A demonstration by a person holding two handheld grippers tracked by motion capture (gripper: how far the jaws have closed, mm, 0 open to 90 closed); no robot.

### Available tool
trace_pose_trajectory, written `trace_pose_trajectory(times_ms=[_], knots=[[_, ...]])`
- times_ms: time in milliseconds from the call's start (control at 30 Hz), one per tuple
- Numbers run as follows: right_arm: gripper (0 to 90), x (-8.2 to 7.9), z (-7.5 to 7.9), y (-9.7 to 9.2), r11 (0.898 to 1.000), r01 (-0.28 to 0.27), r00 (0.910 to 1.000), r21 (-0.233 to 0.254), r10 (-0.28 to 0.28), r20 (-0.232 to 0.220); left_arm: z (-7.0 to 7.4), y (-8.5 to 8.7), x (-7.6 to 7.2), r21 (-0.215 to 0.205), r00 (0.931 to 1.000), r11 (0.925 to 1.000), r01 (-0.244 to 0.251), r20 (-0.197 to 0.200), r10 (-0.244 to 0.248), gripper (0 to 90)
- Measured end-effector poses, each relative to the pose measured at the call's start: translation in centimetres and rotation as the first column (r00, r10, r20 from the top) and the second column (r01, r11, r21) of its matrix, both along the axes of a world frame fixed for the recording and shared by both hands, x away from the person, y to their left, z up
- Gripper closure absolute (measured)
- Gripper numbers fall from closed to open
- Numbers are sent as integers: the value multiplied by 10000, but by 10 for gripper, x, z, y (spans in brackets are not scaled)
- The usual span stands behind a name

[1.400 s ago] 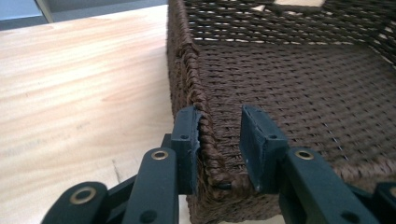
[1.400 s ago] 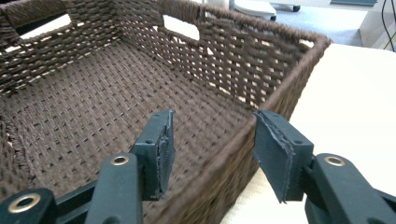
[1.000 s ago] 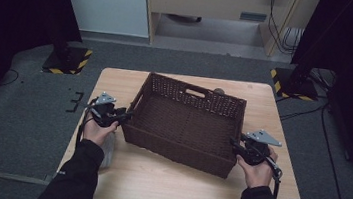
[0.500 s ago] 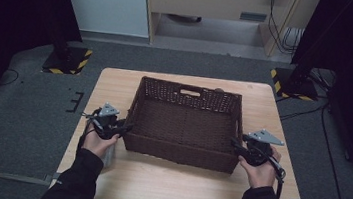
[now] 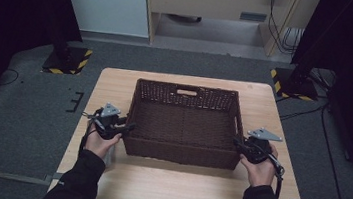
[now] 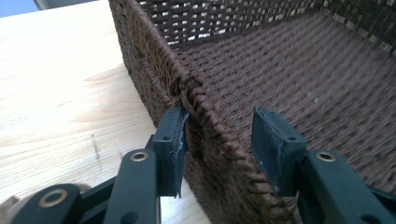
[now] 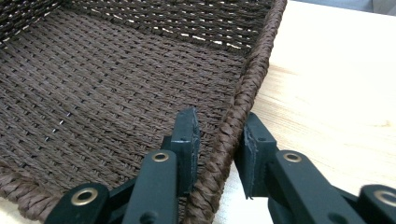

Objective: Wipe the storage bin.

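The dark brown woven rectangular basket (image 5: 184, 125) now sits square on the light wooden tabletop (image 5: 116, 80), its long sides parallel to the near edge; one second ago it was turned at an angle, with its right end nearer to the person, so it has been rotated straight. It rests in the middle of the tabletop and it is empty.

The left tongs (image 6: 219, 140) stand over the left rim of the basket, one jaw outside the wall and one inside; the outer pad is at the weave, while the inner pad stands clearly apart from it, so these jaws have just been opening and the grip is released. The right tongs (image 7: 218, 140) stand over the right rim in the same way; their jaws have just been closing, and both pads now lie close against the braided rim, so I judge that they pinch it lightly.

In my judgement the straightening is finished; the left side already lets go, and the right side probably needs only to open before both hands draw back.
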State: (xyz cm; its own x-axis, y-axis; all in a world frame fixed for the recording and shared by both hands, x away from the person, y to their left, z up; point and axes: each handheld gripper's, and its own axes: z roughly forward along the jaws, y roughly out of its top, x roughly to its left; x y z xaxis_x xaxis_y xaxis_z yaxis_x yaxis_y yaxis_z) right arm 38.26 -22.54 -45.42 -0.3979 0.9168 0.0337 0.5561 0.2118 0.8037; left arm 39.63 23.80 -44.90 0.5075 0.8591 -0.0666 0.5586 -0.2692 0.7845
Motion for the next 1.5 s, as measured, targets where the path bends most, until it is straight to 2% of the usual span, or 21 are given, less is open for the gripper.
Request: trace_pose_trajectory(times_ms=[100,333,433,533,600,667,800,900,1000,1067,1133,1167,1233,1267,1300,1400,1467,1500], knots=[[719,-1,0,0,10000,-2,10000,14,2,34,0,1,-6,-255,9999,9996,-76,-99,73,583],[721,-16,4,-2,10000,3,9998,-9,-3,-217,0,-1,-23,-190,9998,9998,19,-175,-22,606],[682,-19,6,-4,10000,-31,9995,83,34,-323,0,-2,-26,-87,9999,10000,6,-162,-8,605],[626,-16,8,-5,9999,103,9997,97,-101,-204,0,-3,-26,-94,9999,10000,-13,-132,11,605],[623,-15,11,-6,9996,135,9999,235,-136,59,0,-3,-26,-86,9999,10000,-29,-116,28,605],[634,-13,13,-7,9996,146,9997,232,-150,171,0,-4,-27,-138,9999,9999,-77,-133,75,607],[662,-8,9,-9,9998,140,9999,129,-140,27,0,-7,-30,-130,9998,9998,-119,-140,117,609],[689,-9,9,-11,9997,170,9999,171,-170,12,1,-10,-33,-105,9998,9999,-115,-137,114,606],[709,-13,9,-11,9998,216,9997,-14,-217,-58,1,-10,-34,-216,9999,9998,-35,-121,32,599],[709,-14,9,-11,9997,237,9997,-88,-237,-33,1,-9,-34,-259,9999,9997,50,-142,-53,563],[707,-19,10,-12,9995,296,9995,-77,-297,-109,4,-8,-36,-344,9993,9988,337,180,-331,486],[706,-20,10,-12,9995,274,9995,-140,-276,-119,7,-7,-37,-469,9991,9984,304,315,-289,461],[703,-22,10,-12,9995,292,9995,-151,-294,-129,14,-5,-40,-371,9977,9988,313,616,-290,425],[701,-23,11,-12,9994,299,9994,-153,-302,-141,14,-5,-40,-371,9977,9988,313,616,-290,416],[696,-23,11,-12,9994,336,9993,-94,-338,-168,20,-1,-42,-471,9970,9986,258,744,-223,414],[661,-24,14,-13,9994,343,9994,78,-342,-112,24,8,-46,-439,9969,9988,198,772,-164,405],[621,-24,18,-15,9994,305,9992,176,-309,235,24,12,-47,-399,9973,9991,145,726,-116,400],[594,-24,20,-16,9991,330,9986,262,-341,415,23,21,-48,-346,9982,9994,-3,600,24,397]])
